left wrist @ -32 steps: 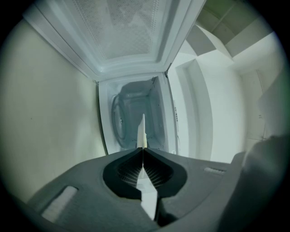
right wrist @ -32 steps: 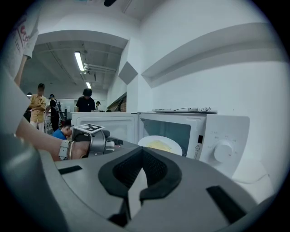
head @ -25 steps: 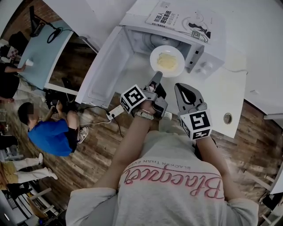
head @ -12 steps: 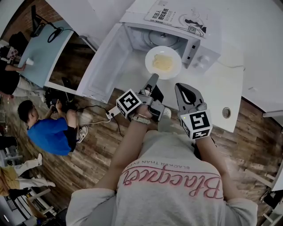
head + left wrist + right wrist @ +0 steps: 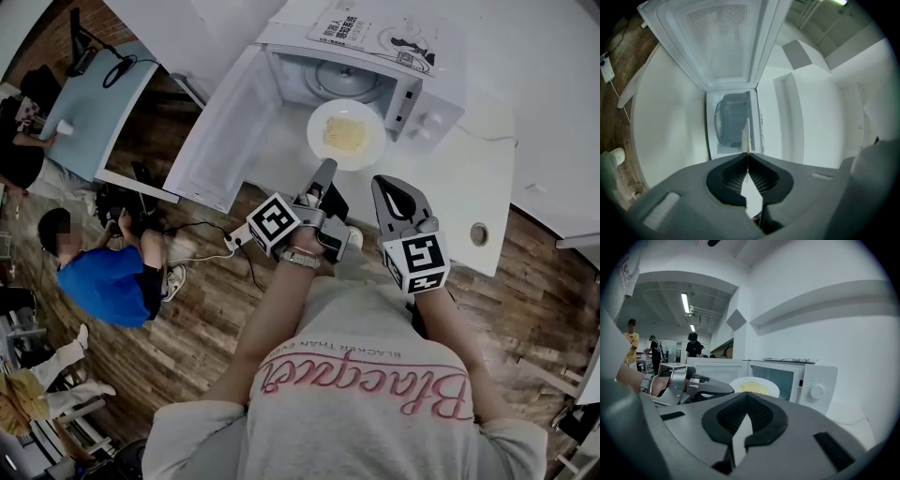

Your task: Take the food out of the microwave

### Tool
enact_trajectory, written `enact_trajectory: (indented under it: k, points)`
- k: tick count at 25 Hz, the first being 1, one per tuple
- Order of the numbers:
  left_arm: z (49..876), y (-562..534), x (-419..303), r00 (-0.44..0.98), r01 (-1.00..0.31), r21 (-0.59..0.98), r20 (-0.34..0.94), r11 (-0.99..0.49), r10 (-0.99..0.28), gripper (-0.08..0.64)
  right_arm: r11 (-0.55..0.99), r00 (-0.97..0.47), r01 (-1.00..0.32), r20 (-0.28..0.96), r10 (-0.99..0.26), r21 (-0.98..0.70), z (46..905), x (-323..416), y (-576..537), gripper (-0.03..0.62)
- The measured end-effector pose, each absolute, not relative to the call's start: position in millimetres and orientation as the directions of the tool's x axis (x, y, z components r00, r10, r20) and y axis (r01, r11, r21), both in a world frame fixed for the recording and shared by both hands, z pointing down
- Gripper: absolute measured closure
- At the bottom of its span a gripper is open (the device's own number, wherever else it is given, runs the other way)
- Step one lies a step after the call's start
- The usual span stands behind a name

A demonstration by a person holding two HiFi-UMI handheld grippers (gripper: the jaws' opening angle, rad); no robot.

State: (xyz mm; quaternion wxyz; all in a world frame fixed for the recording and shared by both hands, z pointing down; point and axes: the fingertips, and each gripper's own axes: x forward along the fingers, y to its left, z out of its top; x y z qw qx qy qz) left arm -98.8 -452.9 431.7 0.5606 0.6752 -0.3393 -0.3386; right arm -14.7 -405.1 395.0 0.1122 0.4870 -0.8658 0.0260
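A white plate of yellow food [image 5: 345, 134] hangs just in front of the open microwave [image 5: 427, 98], above the white table [image 5: 469, 187]. My left gripper [image 5: 327, 167] is shut on the plate's near rim. In the left gripper view the plate [image 5: 748, 135] shows edge-on as a thin line pinched in my left gripper [image 5: 748, 153], with the microwave cavity [image 5: 732, 123] behind it. My right gripper [image 5: 389, 192] is shut and holds nothing, just right of the left one. The right gripper view shows my right gripper [image 5: 747, 394], the plate [image 5: 754, 386] and the microwave [image 5: 808, 380].
The microwave door [image 5: 225, 122] stands swung open to the left. The glass turntable [image 5: 339, 81] shows inside. A booklet [image 5: 375, 33] lies on the microwave's top. A round hole [image 5: 478, 234] sits near the table's right corner. A person in blue [image 5: 103, 281] crouches on the floor.
My left gripper has drawn back with the plate, which has come out of the microwave mouth; the turntable now shows. My right gripper stays shut beside it.
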Motion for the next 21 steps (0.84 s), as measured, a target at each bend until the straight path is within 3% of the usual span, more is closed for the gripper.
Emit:
enact_trajectory:
  k: [21]
  points:
    - [423,-426,-109,0.557,-0.068,0.984,-0.101,-0.166,-0.824,0.549,0.517,-0.499,-0.855,0.220,-0.838,0.032,391,-30,-389,0.584]
